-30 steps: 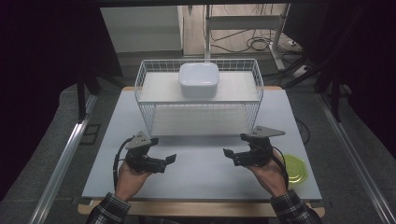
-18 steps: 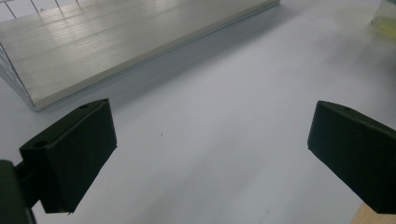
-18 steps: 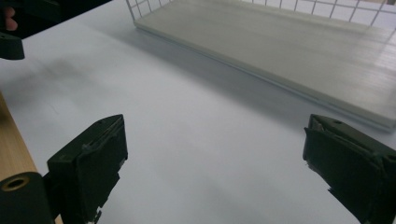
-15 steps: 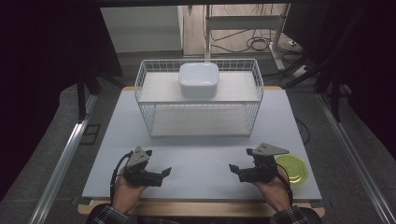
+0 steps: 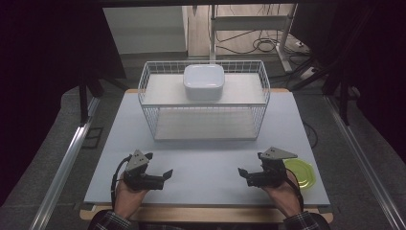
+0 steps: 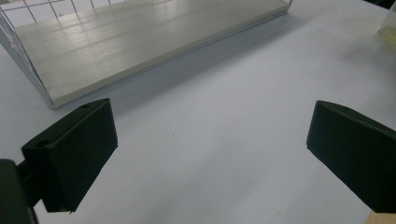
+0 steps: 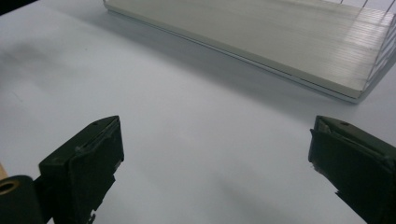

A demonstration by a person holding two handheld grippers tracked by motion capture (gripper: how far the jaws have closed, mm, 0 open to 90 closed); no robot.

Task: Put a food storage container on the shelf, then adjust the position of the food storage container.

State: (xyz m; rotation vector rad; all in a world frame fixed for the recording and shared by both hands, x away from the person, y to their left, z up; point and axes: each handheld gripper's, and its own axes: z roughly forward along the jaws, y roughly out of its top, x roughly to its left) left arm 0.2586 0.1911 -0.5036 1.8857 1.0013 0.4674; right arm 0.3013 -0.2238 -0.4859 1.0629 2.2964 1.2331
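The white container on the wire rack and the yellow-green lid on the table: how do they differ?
The white container is a deep, rounded-square, opaque tub; the yellow-green lid is flat, round and looks translucent. The container sits up on the wire rack's top shelf at the far side; the lid lies on the table near the person, right beside the right gripper. Neither is being held; both grippers are open.

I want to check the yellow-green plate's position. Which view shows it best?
The high view: the round yellow-green plate lies whole beside the right gripper. The left gripper view catches just its blurred edge.
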